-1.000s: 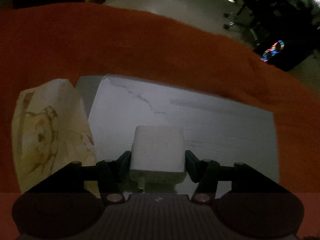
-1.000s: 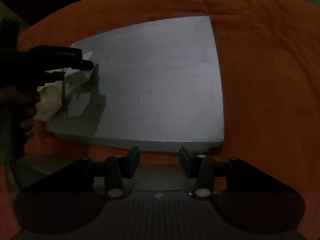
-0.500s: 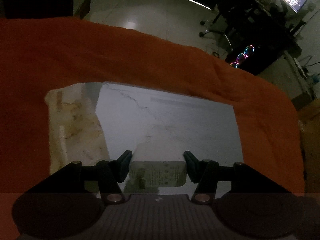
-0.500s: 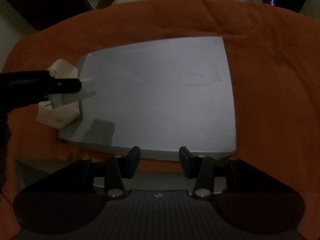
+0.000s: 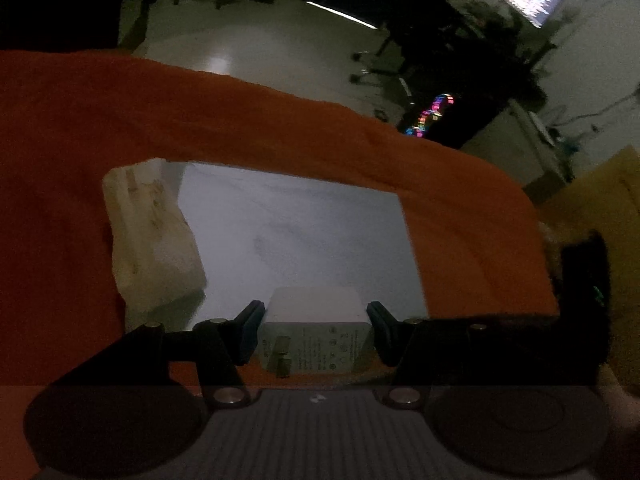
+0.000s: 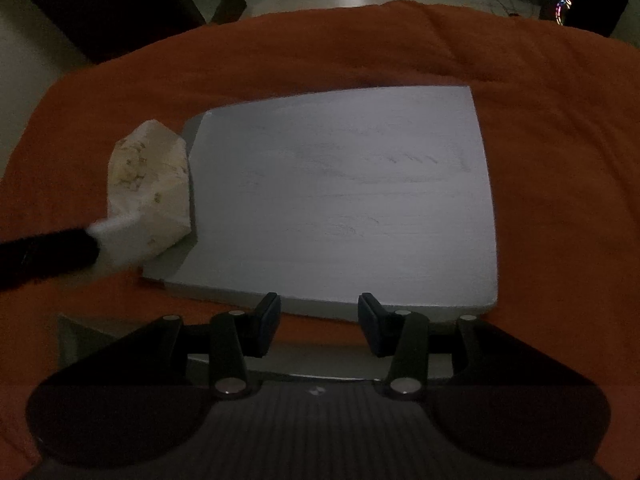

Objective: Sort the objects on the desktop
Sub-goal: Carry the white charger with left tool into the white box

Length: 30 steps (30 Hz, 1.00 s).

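While left gripper (image 5: pixel 316 330) clamps white charger (image 5: pixel 314 320) (prongs rearward), right gripper (image 6: pixel 319 322) hangs unclenched w/ nothing.

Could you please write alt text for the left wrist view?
The left gripper grips a white charger above an orange cloth. Ahead lie a pale grey board and a cream tissue pack at its left edge.
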Each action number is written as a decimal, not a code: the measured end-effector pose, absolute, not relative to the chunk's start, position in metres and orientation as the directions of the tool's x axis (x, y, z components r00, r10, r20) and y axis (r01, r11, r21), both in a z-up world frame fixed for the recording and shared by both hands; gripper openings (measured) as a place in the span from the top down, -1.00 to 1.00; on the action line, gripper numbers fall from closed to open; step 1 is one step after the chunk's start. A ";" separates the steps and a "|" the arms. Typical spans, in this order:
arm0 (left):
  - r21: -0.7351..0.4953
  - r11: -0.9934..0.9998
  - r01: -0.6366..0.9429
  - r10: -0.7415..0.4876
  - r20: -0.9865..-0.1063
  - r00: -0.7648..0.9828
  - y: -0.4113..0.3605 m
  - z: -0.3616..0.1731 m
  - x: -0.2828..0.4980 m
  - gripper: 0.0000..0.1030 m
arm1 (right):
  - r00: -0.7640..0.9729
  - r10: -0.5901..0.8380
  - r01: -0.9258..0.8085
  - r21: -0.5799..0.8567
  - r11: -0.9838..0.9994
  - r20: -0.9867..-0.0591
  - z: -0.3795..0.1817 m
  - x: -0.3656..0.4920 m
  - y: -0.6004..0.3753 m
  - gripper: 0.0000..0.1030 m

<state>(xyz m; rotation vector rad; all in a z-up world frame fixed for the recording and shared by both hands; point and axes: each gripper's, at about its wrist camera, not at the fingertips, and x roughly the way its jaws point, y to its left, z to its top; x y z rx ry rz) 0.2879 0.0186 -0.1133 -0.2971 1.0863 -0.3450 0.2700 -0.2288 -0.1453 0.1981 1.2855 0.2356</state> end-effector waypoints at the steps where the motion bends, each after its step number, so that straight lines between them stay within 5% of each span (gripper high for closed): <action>1: -0.402 0.905 0.138 -0.421 -0.804 0.420 0.018 -0.111 0.281 0.01 | 0.266 0.285 -0.064 0.278 0.958 -0.921 -0.144 0.270 -0.228 0.08; 17: -0.419 0.858 0.296 -0.498 -0.819 0.285 -0.038 -0.188 0.215 0.01 | 0.297 0.291 -0.017 0.299 0.954 -0.910 -0.137 0.269 -0.241 0.08; 30: -0.250 0.723 0.644 -0.517 -0.814 0.264 -0.126 -0.234 0.202 0.01 | 0.278 0.305 -0.046 0.304 0.951 -0.911 -0.137 0.265 -0.245 0.08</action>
